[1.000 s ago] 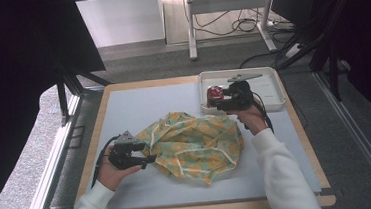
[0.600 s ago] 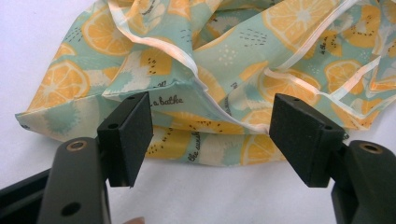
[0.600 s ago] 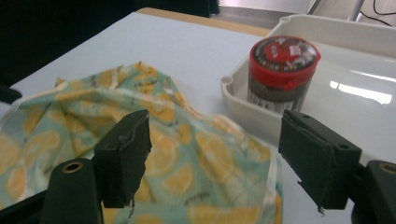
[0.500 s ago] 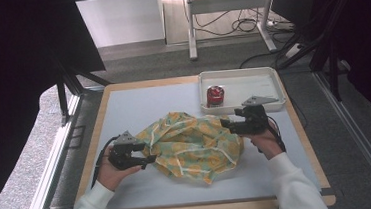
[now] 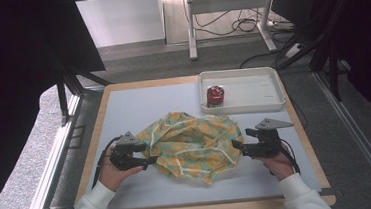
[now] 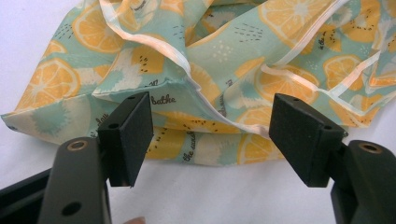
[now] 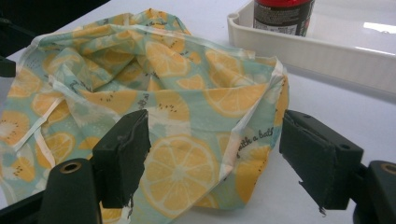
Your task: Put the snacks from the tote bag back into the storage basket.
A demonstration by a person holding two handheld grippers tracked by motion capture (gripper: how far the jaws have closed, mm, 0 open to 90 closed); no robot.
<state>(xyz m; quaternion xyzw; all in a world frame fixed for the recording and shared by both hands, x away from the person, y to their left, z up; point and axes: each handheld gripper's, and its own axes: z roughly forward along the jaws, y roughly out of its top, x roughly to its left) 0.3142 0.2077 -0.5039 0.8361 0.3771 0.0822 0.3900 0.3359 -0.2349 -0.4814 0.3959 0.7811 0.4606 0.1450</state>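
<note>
This is looking like a lab set up for recording. A table [image 5: 122,97] is standing on grey carpet [image 5: 42,161], with dark curtains [image 5: 14,58] hanging around and cables [image 5: 247,24] trailing under a metal stand [image 5: 226,16] behind.

The cloth [image 7: 187,121] reads "bathe" and "with a bath".

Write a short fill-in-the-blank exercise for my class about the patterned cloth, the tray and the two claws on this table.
1. The crumpled cloth is printed with slices of ____.
2. The red can stands inside the white ____.
3. The left claw and the right claw sit at opposite sides of the cloth, both with jaws ____.
4. The cloth lies ____ the tray, on the table.

Missing words: orange; tray; open; outside
</note>
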